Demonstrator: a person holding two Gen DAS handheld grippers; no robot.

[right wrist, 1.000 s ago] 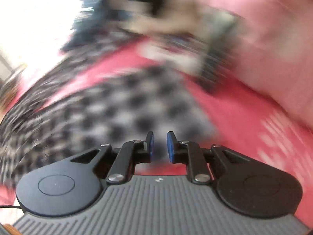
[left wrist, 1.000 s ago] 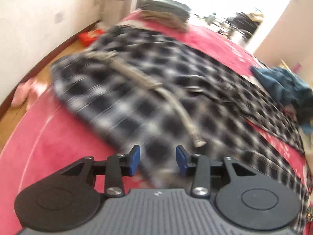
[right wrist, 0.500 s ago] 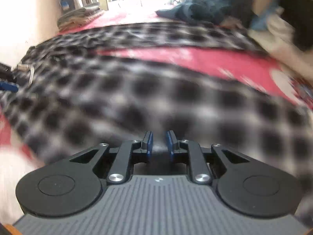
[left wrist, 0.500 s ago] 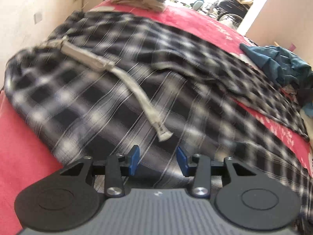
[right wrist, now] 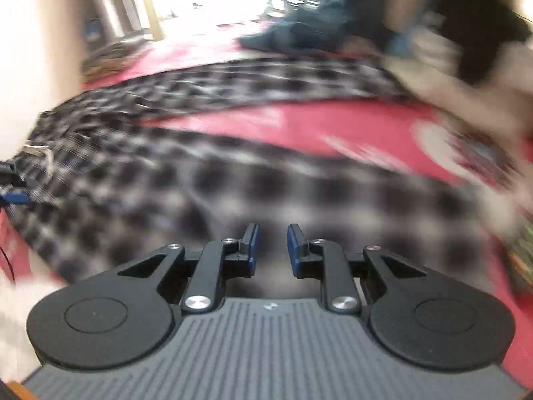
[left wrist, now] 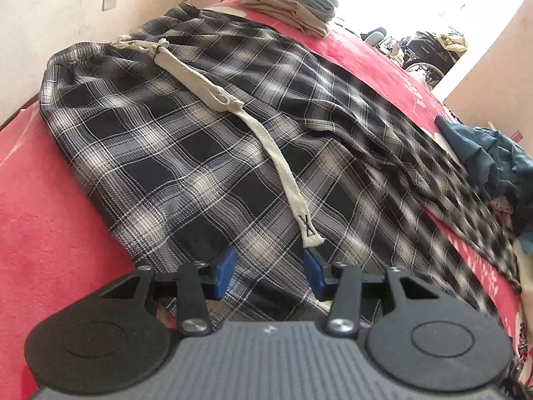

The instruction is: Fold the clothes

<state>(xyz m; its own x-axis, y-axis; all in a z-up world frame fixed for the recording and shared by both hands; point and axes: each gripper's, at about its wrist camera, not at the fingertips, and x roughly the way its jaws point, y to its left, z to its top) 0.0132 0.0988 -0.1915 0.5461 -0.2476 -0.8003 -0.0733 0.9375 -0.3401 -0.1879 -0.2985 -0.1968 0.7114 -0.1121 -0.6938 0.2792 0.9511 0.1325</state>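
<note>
1. Left claw (left wrist: 269, 268): its blue pads stand apart, low over the near edge of the plaid trousers (left wrist: 186, 166), with checked cloth showing in the gap; the pads do not press on it. The jaws have just been opening a little.
2. Right claw (right wrist: 272, 245): the pads stand slightly apart with a narrow gap, over blurred plaid cloth (right wrist: 233, 180); nothing is clamped between them.
3. Plaid trousers: dark blue, grey and white check, spread flat across the red bed cover (left wrist: 43, 233). In the left wrist view the waistband lies toward 10 o'clock and one leg runs off toward 4 o'clock.
4. Drawstring (left wrist: 266, 140): a flat off-white cord lying on top of the trousers, running from a knot at 11 o'clock down to a stitched end just beside the right-hand pad of the left claw.
5. Folded clothes (left wrist: 289, 3): a grey and tan stack at 12 o'clock on the far end of the bed, apart from the trousers.
6. Blue garments (left wrist: 483, 153): a crumpled pile at 3 o'clock in the left wrist view, near the trouser leg.
7. Right wrist view: heavily blurred; a strip of red cover shows between the two trouser legs, and a heap of mixed clothing (right wrist: 433, 33) sits at 1 o'clock.
</note>
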